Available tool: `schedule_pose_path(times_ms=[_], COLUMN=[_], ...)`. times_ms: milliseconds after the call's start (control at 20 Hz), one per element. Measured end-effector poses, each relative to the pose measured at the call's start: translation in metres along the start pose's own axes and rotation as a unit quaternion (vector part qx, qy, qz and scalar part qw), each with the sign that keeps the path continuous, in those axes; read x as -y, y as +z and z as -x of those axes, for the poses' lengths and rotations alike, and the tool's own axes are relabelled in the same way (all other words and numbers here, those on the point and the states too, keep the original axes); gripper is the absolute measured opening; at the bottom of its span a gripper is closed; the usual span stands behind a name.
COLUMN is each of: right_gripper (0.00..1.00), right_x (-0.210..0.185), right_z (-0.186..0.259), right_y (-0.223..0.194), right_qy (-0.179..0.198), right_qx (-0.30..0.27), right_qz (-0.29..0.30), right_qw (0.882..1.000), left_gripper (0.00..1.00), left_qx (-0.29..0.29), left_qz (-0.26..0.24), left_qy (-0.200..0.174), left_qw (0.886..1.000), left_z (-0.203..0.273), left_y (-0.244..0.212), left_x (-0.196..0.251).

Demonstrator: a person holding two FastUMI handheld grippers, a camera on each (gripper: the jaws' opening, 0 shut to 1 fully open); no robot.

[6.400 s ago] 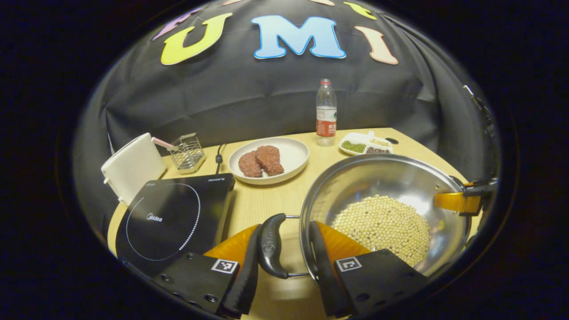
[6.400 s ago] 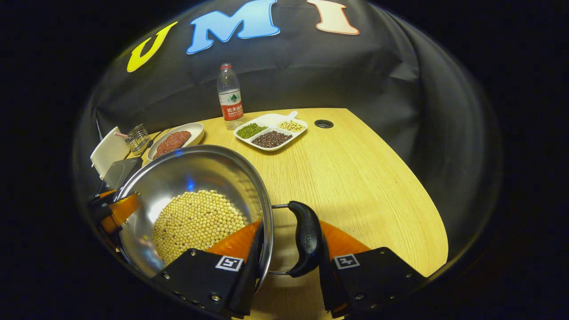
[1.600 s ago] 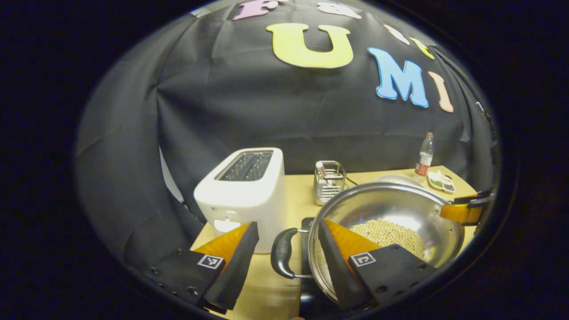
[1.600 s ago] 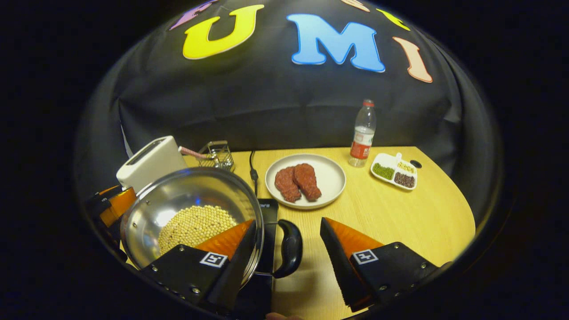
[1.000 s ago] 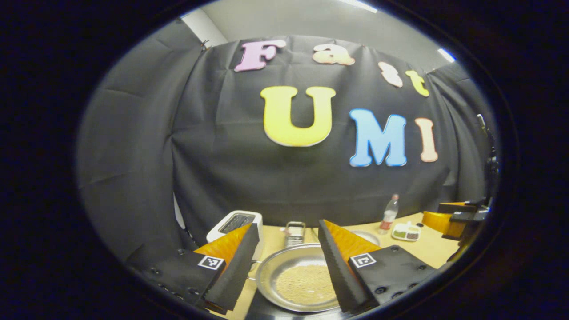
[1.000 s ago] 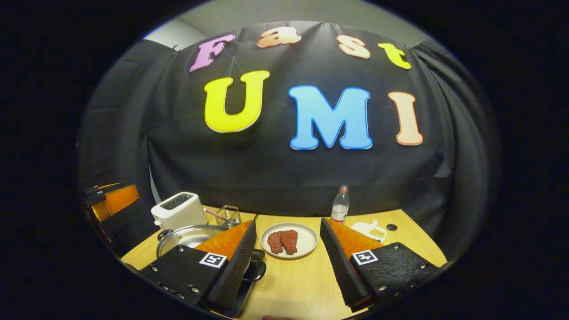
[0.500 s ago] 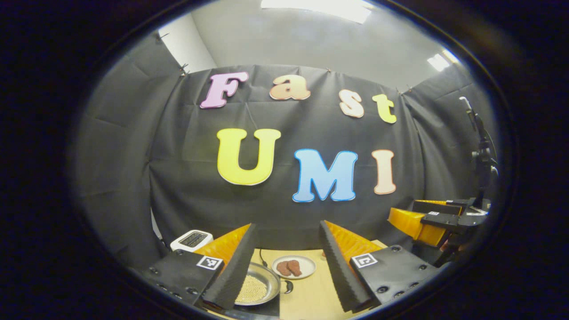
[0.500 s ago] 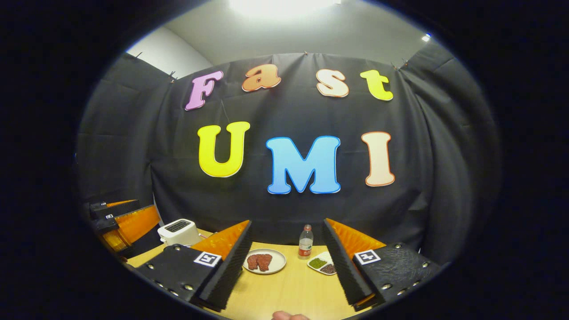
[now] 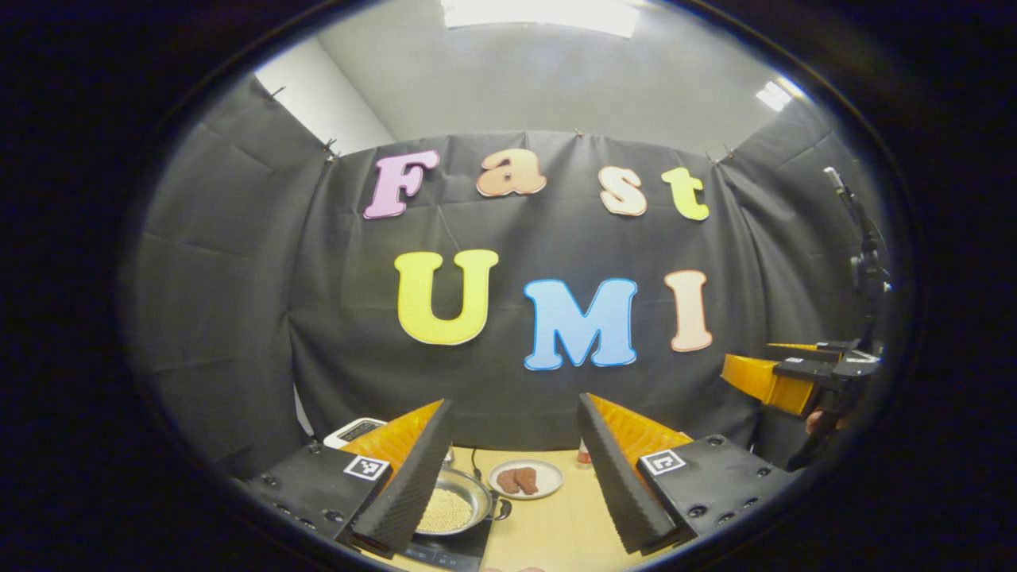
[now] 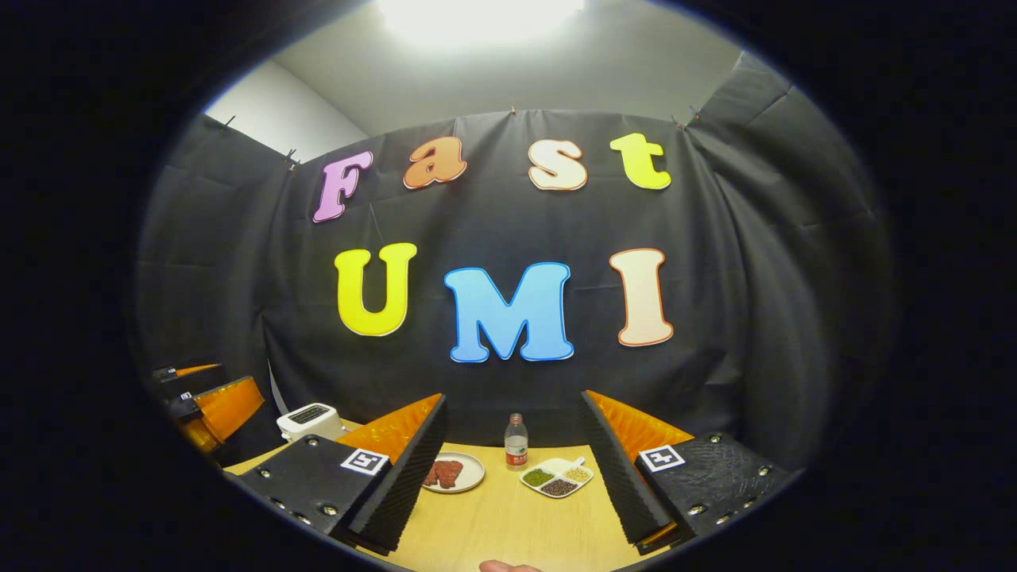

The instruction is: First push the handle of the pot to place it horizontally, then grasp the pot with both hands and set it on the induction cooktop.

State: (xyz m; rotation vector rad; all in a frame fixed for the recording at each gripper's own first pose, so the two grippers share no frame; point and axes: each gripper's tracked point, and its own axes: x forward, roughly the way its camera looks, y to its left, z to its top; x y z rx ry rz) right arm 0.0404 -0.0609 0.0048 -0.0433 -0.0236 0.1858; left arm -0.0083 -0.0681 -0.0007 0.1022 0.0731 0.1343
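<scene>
The steel pot (image 9: 454, 504) with pale beans in it sits on the black induction cooktop (image 9: 449, 546), low and small in the left gripper view, one dark side handle (image 9: 503, 508) pointing right. My left gripper (image 9: 514, 400) is raised high and well back from the pot, open, with nothing between its fingers. My right gripper (image 10: 512, 397) is open too, held high over the wooden table (image 10: 508, 520). Each gripper shows at the edge of the other's view: the right gripper (image 9: 783, 377) far right, the left gripper (image 10: 210, 397) far left.
A white plate with meat (image 10: 451, 473), a water bottle (image 10: 516, 441), a divided dish of beans (image 10: 556, 477) and a white toaster (image 10: 306, 419) stand along the back of the table. A person's fingertip (image 10: 500, 566) shows at the bottom edge.
The pot went from the table's right side onto the cooktop, both grippers opened off its handles, and both have since risen up and back, a little farther in the last half second.
</scene>
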Motion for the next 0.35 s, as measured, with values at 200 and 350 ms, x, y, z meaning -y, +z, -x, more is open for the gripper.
schedule_pose_path(times_ms=[200,350], right_gripper=[0.99,0.99], right_x=[0.008,0.007], right_z=[0.005,0.012], right_y=[0.01,0.017], right_qy=[-0.012,-0.034], right_qx=[0.009,0.014], right_qz=[0.001,0.001], right_qw=[1.0,0.999], left_gripper=[1.0,1.0], left_qx=[0.01,0.009], left_qz=[0.021,0.008], left_qy=[-0.014,-0.028], left_qw=[1.0,1.0], left_z=[0.0,-0.007], left_y=[0.007,0.008], left_x=[0.008,-0.001])
